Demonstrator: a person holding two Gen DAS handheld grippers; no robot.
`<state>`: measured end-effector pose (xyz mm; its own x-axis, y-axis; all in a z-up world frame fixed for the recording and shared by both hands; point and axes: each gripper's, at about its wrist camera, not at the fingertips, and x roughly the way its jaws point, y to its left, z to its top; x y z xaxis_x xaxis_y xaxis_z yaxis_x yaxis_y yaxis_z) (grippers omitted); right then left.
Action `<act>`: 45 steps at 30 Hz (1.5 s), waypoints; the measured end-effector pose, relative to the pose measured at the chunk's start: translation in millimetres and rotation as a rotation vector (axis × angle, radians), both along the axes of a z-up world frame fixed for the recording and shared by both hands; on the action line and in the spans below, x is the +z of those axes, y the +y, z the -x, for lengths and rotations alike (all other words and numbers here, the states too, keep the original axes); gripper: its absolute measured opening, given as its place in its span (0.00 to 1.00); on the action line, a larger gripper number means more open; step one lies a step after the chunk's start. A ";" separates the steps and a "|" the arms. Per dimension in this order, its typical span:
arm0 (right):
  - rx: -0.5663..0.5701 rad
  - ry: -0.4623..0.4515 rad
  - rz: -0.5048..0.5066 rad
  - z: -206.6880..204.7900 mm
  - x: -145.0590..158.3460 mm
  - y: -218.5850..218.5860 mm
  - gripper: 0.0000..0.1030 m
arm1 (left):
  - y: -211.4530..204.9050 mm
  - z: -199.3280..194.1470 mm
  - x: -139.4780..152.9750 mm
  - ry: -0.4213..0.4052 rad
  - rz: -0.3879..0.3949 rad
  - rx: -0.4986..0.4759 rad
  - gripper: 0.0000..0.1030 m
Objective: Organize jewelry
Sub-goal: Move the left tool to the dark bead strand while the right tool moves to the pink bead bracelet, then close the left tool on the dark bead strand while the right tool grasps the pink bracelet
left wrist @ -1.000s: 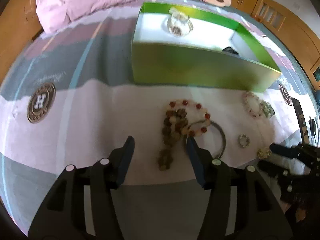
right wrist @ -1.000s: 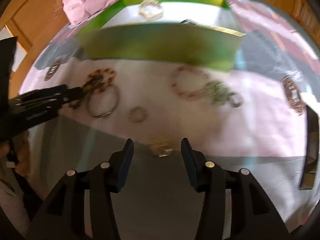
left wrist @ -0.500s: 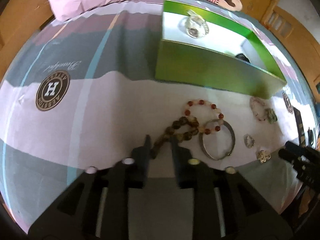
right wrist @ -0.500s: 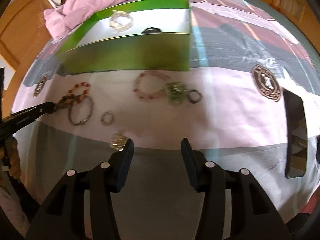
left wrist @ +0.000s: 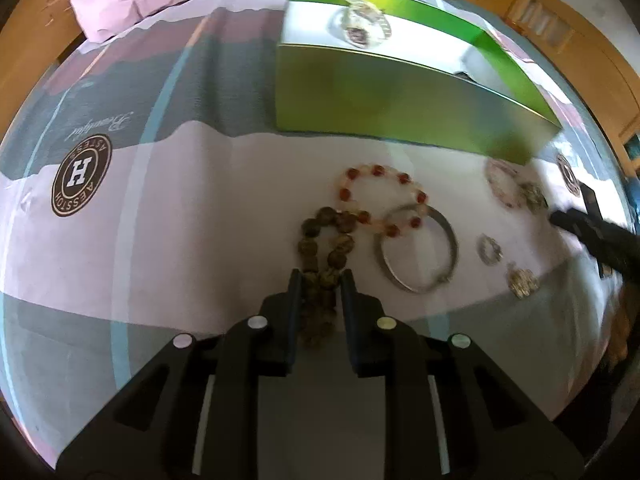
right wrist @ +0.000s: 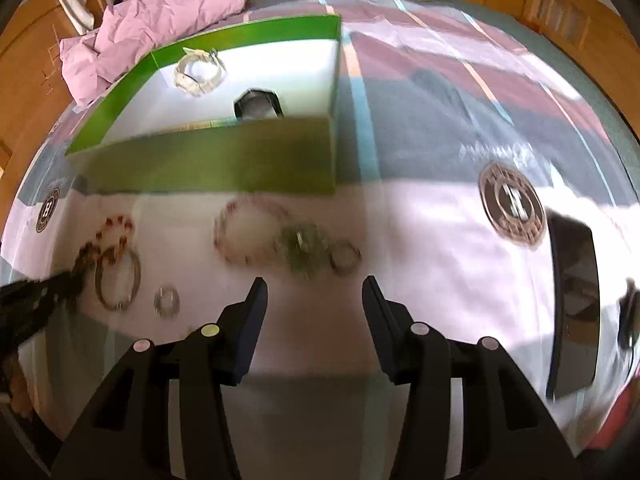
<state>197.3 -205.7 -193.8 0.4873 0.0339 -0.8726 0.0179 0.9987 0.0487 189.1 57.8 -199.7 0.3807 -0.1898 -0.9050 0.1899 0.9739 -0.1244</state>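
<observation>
My left gripper (left wrist: 319,276) is shut on the near end of a brown bead bracelet (left wrist: 326,240) that lies on the bedsheet. A red-and-clear bead bracelet (left wrist: 380,200) and a silver bangle (left wrist: 418,250) lie just beyond it. My right gripper (right wrist: 314,288) is open and empty, just short of a pink bead bracelet (right wrist: 250,234), a green brooch (right wrist: 304,246) and a dark ring (right wrist: 345,258). A green box (right wrist: 224,156) with a white inside holds a pale bracelet (right wrist: 199,71) and a dark item (right wrist: 258,105).
A small silver ring (left wrist: 490,249) and a gold brooch (left wrist: 522,280) lie right of the bangle. A black phone (right wrist: 574,300) lies at the right. A pink crumpled quilt (right wrist: 160,20) lies behind the box. Wooden bed frame surrounds the sheet.
My left gripper went from open to shut on the brown bead bracelet and drew it nearer. My right gripper moved right and forward toward the pink bracelet and brooch, still open.
</observation>
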 end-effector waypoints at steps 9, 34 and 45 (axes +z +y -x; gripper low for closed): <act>0.117 0.087 0.019 -10.9 -9.3 24.8 0.03 | -0.8 9.4 13.5 -0.040 0.020 -0.017 0.21; 0.195 0.124 -0.123 28.8 -10.7 62.4 0.38 | -3.5 3.0 -4.4 -0.017 -0.051 -0.014 0.58; 0.046 0.093 -0.139 5.4 -1.4 17.9 0.38 | 9.0 2.1 4.6 -0.039 -0.003 0.046 0.48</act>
